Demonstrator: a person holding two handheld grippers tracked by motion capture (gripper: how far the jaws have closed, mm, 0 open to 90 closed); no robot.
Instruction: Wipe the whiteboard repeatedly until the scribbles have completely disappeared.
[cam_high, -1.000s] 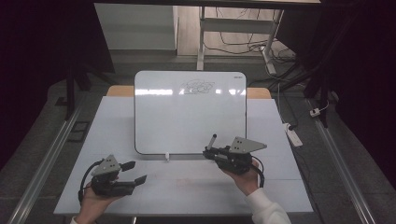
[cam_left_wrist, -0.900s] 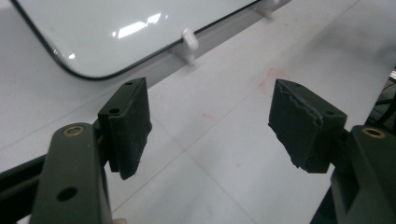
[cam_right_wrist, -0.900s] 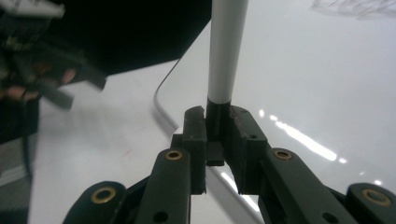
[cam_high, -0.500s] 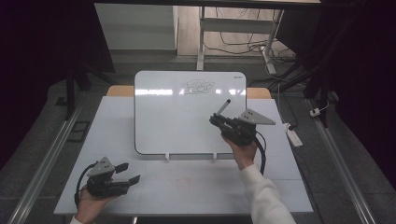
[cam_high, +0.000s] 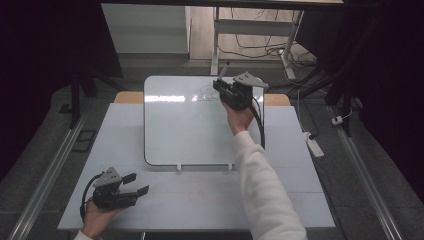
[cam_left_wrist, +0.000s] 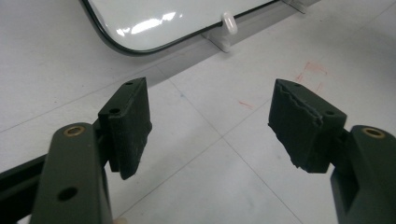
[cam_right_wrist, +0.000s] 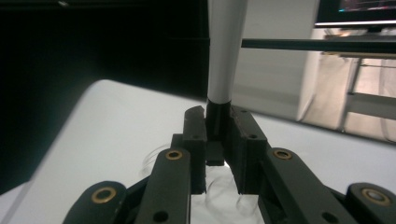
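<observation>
A white whiteboard (cam_high: 190, 130) lies on the grey table (cam_high: 210, 200) with a faint scribble (cam_high: 202, 92) near its far edge. My right gripper (cam_high: 220, 86) hovers over the board's far right corner, shut on a marker (cam_high: 223, 70) that sticks up past the jaws. In the right gripper view the marker (cam_right_wrist: 224, 56), white with a black end, is clamped between the pads of the right gripper (cam_right_wrist: 217, 135) above the board (cam_right_wrist: 116, 121). My left gripper (cam_high: 136, 184) rests low at the table's front left, open and holding nothing. In its own view the left gripper (cam_left_wrist: 210, 126) points at the board's near corner (cam_left_wrist: 154, 18).
Two white clips (cam_high: 178, 167) hold the board's near edge. Faint red marks (cam_left_wrist: 313, 74) stain the table. A power strip (cam_high: 314, 145) lies on the floor to the right, metal rails (cam_high: 45, 175) run along both sides, and a desk frame (cam_high: 250, 30) stands behind.
My right gripper has carried the marker from the board's near edge up and away to its far right corner. The left gripper has sunk slightly at the front left.
</observation>
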